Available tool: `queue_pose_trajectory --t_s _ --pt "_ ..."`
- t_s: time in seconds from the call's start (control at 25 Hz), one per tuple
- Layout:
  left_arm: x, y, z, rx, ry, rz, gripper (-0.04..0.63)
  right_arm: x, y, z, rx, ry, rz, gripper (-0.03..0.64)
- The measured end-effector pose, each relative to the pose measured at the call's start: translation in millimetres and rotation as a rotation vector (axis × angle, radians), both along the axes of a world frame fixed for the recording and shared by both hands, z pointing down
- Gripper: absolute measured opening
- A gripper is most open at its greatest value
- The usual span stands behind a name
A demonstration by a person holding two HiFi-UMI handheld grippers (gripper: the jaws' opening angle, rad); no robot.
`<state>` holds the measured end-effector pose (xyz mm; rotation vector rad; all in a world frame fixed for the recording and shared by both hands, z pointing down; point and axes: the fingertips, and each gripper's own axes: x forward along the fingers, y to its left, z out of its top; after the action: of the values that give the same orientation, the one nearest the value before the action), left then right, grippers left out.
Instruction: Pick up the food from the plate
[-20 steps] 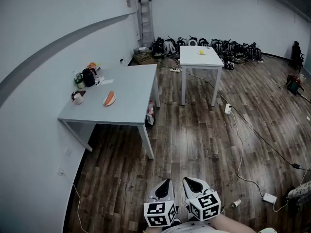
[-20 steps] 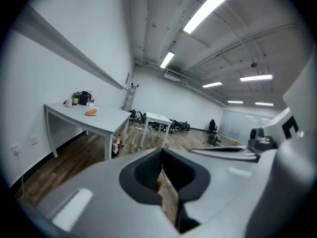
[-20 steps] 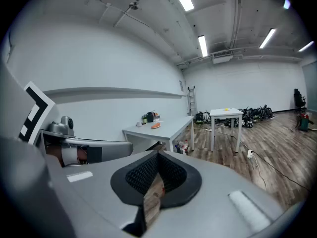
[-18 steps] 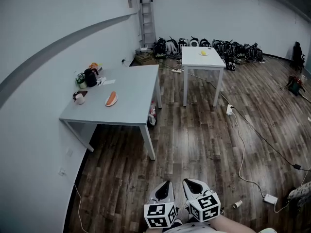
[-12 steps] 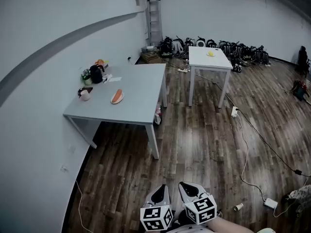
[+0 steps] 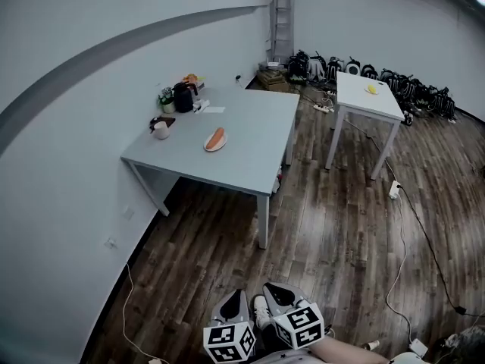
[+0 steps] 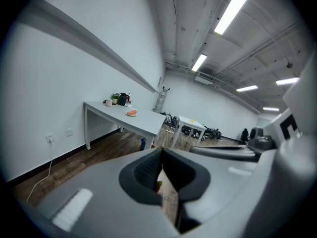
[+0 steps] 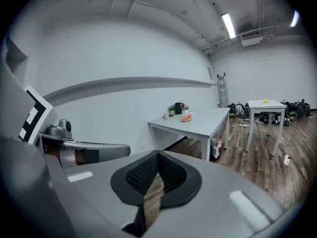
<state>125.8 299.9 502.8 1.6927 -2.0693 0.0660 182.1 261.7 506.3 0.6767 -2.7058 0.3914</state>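
Swinging toward the table (image 6: pixel 250 161), the view is bringing it closer, so the approach is only beginning. Well short of the table, the left gripper (image 6: pixel 232 303) and right gripper (image 6: pixel 274 294) are hanging clenched and empty. On the table, the plate (image 6: pixel 214 148) is carrying orange food (image 6: pixel 217 137). I cannot tell whether the mug (image 6: pixel 161 131) beyond is holding anything.

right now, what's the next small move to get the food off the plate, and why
Probably step toward the grey table: the food on its plate sits far ahead, while the left gripper and right gripper are low, shut and empty.
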Motion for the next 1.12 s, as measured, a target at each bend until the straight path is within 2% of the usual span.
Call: queue_pose_trajectory --t_s 0.12,0.36,0.56,0.8,1.12 --pt "-41 -22 -1 0.001 -0.004 -0.048 0.008 -45 -27 -1 0.005 -0.008 -0.048 -0.002" --pt "-124 -89 -20 0.037 0.035 -0.114 0.008 -134 -106 -24 0.037 -0.012 -0.127 -0.002" --pt "-174 -155 -31 0.073 0.031 -0.153 0.008 -182 -176 -38 0.082 -0.028 -0.158 -0.002" --pt "-207 -218 -27 0.051 0.036 -0.125 0.008 -210 -238 -34 0.050 -0.016 -0.135 -0.002" --pt "-243 -305 -11 0.015 0.029 -0.017 0.008 -231 -311 -20 0.033 0.007 -0.063 -0.002"
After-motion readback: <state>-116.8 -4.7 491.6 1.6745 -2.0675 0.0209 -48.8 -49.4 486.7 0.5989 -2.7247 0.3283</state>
